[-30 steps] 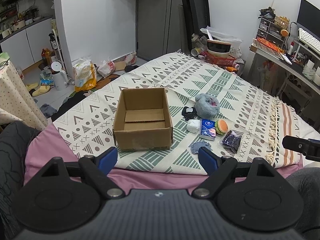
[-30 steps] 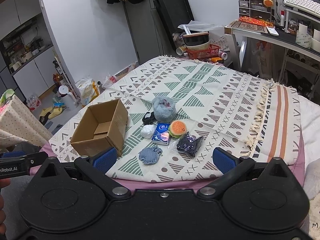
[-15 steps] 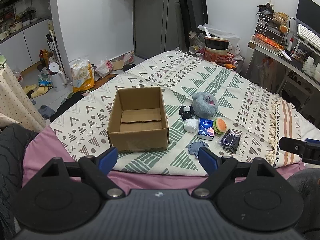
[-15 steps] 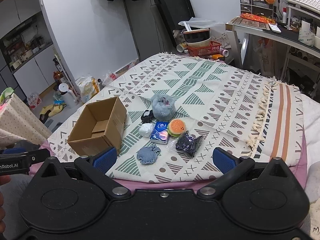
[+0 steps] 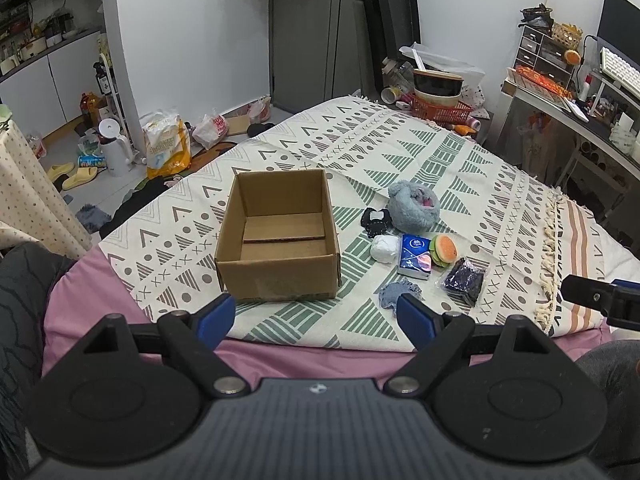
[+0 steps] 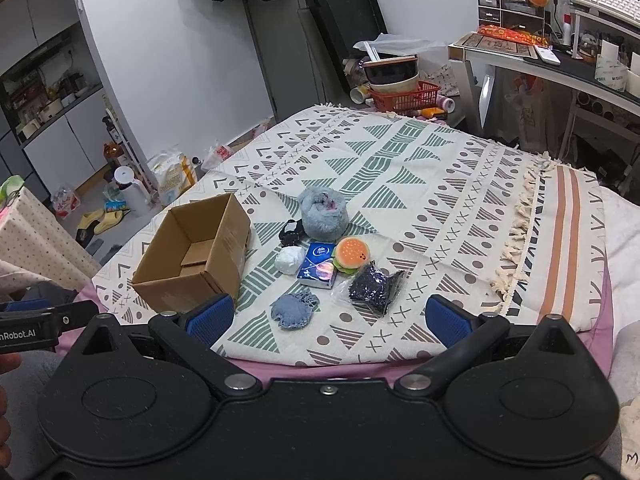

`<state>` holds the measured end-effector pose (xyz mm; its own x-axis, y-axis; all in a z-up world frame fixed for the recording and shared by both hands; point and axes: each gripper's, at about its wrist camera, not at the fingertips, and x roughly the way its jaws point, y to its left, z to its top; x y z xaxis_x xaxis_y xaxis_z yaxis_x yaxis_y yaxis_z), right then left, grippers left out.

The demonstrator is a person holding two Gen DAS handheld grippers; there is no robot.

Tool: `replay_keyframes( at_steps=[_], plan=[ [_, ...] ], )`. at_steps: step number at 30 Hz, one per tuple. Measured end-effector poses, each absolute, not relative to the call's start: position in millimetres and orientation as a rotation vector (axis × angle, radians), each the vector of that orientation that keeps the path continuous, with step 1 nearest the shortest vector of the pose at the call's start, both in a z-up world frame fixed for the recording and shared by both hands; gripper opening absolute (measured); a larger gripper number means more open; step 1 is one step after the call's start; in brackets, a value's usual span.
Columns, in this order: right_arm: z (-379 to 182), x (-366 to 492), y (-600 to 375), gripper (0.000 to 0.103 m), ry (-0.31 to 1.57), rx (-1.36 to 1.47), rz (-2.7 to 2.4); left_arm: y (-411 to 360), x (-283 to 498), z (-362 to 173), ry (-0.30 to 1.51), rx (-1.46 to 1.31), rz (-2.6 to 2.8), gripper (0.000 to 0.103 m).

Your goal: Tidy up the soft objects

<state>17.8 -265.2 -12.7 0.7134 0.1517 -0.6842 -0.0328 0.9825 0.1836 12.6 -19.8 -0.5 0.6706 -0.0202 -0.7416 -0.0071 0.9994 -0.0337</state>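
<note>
While the left hand-held gripper hangs over the near edge of the bed with its blue-padded fingers spread wide and holding nothing, its camera shows an open brown cardboard box standing empty on the patterned cream-and-green bedspread near that edge. To the box's right lies a cluster of soft things: a fluffy grey-blue plush, a small black fabric piece, a white wad, a blue tissue pack, a burger-shaped squishy toy, a clear bag of dark material and a crumpled blue-grey cloth nearest the edge. From the right wrist view, the right hand-held gripper is likewise spread and empty above the near edge, with the cloth and the bag lying on the bedspread beyond the gap between its fingers and the box beyond its left finger.
</note>
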Motion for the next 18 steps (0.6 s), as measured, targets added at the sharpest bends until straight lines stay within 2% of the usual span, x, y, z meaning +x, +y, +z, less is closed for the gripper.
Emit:
replay_keyframes(
  at_steps=[18],
  plan=[
    [-25, 33, -279, 0.103, 0.793, 0.221, 0.126, -26, 18, -3, 0.823, -0.054, -0.007, 0.087]
  ],
)
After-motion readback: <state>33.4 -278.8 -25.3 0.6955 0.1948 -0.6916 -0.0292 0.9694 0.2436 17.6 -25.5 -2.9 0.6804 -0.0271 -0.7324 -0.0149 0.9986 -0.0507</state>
